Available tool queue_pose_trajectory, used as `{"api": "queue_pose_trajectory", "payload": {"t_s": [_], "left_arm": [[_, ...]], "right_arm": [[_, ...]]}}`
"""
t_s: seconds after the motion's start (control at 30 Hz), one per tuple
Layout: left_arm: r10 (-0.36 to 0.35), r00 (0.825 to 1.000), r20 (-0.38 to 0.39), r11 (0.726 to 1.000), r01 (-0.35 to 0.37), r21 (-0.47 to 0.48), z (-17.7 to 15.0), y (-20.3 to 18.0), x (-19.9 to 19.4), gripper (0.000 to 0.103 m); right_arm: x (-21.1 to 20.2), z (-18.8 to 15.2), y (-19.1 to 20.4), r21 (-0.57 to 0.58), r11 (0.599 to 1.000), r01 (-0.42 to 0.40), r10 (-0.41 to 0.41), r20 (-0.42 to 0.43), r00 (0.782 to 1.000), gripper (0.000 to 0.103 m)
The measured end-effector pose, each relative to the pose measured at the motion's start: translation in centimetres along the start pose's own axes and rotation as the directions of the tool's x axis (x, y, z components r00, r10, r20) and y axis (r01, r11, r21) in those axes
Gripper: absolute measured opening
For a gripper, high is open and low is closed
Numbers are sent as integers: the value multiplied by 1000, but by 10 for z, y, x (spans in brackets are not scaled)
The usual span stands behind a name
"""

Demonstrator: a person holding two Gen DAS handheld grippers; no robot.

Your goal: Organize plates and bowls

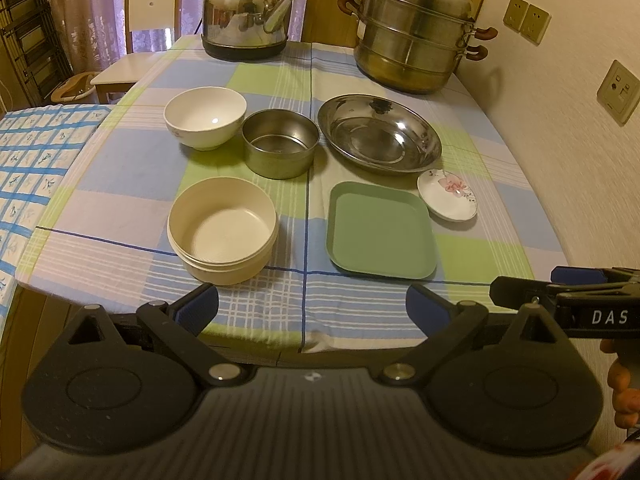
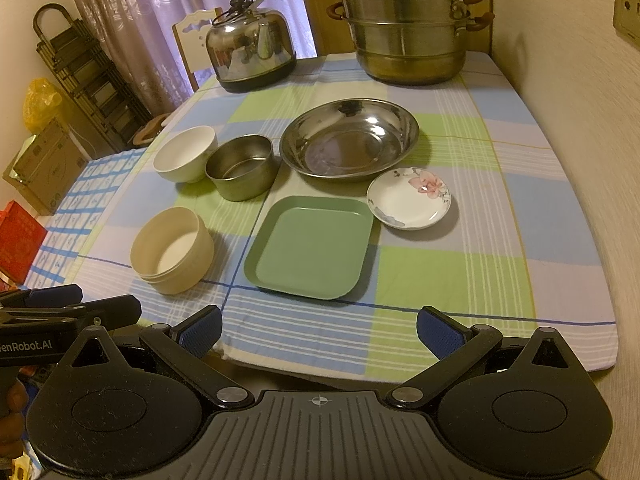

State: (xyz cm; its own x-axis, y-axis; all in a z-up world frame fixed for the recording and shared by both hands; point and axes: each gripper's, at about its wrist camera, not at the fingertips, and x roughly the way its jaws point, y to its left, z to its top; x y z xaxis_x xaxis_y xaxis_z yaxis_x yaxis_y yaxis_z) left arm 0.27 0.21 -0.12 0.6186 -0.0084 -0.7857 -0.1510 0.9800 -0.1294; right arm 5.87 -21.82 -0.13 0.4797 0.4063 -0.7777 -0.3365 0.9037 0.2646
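On the checked tablecloth [image 1: 120, 168] the dishes lay in two loose rows. Nearest the edge sat a cream bowl [image 1: 223, 236], seemingly a nested stack, and to its right a green square plate [image 1: 380, 232], the two well apart. Just beside the plate's far right corner lay a small white saucer with a pink flower [image 1: 447, 196]. Behind them stood a white bowl [image 1: 205, 117], a straight-walled steel bowl [image 1: 281, 148] just beside it, and a wide steel basin [image 1: 380, 134]. Farther back were a steel kettle [image 1: 248, 12] and a tiered steamer pot [image 1: 416, 32]. The left gripper [image 1: 312, 308] hung before the near table edge, jaws spread wide and empty; the right gripper [image 2: 319, 332] did the same, also holding nothing.
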Motion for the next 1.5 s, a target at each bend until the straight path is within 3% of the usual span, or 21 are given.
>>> {"api": "queue_pose_trajectory", "payload": {"t_s": [1.1, 1.5], "left_arm": [[2, 1000, 11, 1000, -2, 0, 4, -6, 7, 100], [-27, 999, 47, 997, 23, 79, 11, -19, 24, 98]], "right_arm": [[-1, 7, -12, 11, 1000, -7, 7, 3, 1000, 103], [-2, 3, -41, 106, 994, -38, 27, 110, 994, 103]]}}
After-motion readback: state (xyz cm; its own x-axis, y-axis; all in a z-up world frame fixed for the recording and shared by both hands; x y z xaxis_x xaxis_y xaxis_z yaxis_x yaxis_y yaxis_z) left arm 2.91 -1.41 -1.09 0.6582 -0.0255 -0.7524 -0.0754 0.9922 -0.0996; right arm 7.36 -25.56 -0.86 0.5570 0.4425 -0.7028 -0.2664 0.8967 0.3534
